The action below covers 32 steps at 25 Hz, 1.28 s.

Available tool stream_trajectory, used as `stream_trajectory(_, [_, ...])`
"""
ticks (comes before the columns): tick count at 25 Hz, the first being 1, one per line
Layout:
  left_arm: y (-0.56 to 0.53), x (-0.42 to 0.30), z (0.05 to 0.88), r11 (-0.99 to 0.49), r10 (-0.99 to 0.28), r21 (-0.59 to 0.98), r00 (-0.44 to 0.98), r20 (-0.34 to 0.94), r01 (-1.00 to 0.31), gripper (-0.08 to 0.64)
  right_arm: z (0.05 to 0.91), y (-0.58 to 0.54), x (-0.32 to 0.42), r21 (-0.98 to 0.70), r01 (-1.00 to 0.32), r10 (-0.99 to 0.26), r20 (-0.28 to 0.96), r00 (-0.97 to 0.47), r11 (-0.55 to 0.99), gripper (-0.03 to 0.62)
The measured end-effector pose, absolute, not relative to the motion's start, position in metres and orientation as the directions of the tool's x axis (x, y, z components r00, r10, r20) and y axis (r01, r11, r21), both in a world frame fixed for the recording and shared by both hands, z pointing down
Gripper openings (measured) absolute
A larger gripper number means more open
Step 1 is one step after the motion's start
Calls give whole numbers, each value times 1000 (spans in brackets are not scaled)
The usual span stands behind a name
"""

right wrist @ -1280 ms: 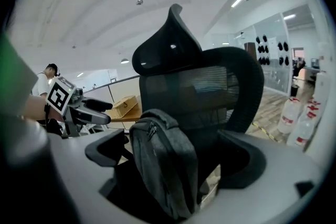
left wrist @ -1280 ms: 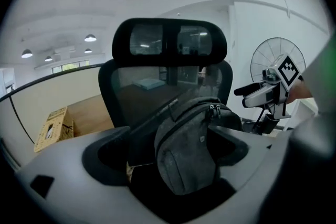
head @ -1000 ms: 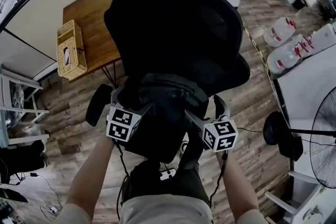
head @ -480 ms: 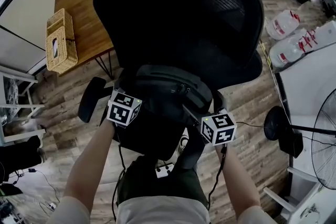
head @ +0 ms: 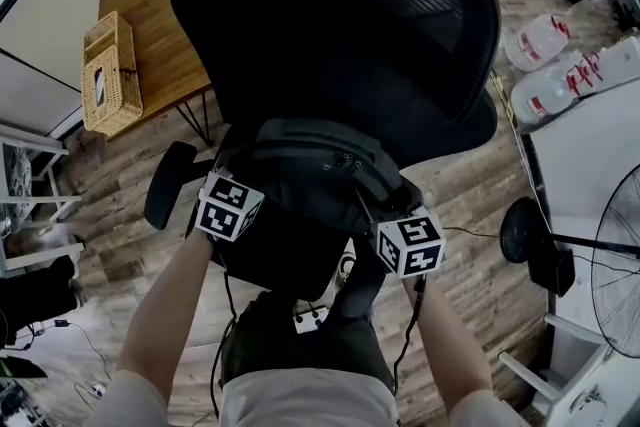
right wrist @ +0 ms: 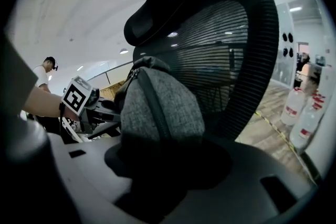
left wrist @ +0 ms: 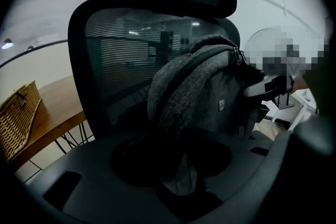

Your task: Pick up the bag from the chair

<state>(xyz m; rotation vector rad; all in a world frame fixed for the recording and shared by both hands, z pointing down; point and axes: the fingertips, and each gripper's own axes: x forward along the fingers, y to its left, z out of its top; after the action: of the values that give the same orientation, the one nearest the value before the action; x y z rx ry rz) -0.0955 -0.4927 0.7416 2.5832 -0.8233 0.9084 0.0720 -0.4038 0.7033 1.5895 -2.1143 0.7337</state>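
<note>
A dark grey backpack (head: 310,180) is held upright in front of the black mesh office chair (head: 340,25), between my two grippers. My left gripper (head: 245,205) presses in from the bag's left side and my right gripper (head: 385,230) from its right; the bag hides both pairs of jaws in the head view. In the left gripper view the bag's fabric (left wrist: 205,97) runs down into the jaws. The right gripper view shows the bag (right wrist: 157,107) filling the jaws, with the left gripper's marker cube (right wrist: 77,96) behind it.
A wooden table (head: 150,35) with a wicker basket (head: 110,75) stands at the left behind the chair. Water bottles (head: 545,65) sit on the floor at the right, near a floor fan (head: 610,265). The chair's armrest (head: 165,185) sticks out left. A power strip (head: 310,318) lies below.
Both grippers and the bag between them have shifted slightly up in the view. The chair's back now fills more of the frame.
</note>
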Motion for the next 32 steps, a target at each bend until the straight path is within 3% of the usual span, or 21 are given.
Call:
stream_trajectory(13, [-478, -113, 713, -772, -460, 57, 617, 638, -634, 129, 684, -390, 53, -220, -944, -757, 565, -329, 246, 121])
stream_trajectory(22, [-469, -136, 647, -750, -515, 20, 603, 609, -661, 123, 628, -386, 34, -236, -934, -773, 524, -356, 270, 117])
stream_trajectory(32, [-450, -153, 518, -714, -616, -20, 614, 494, -700, 117, 501, -379, 25, -152, -921, -807, 446, -387, 358, 120])
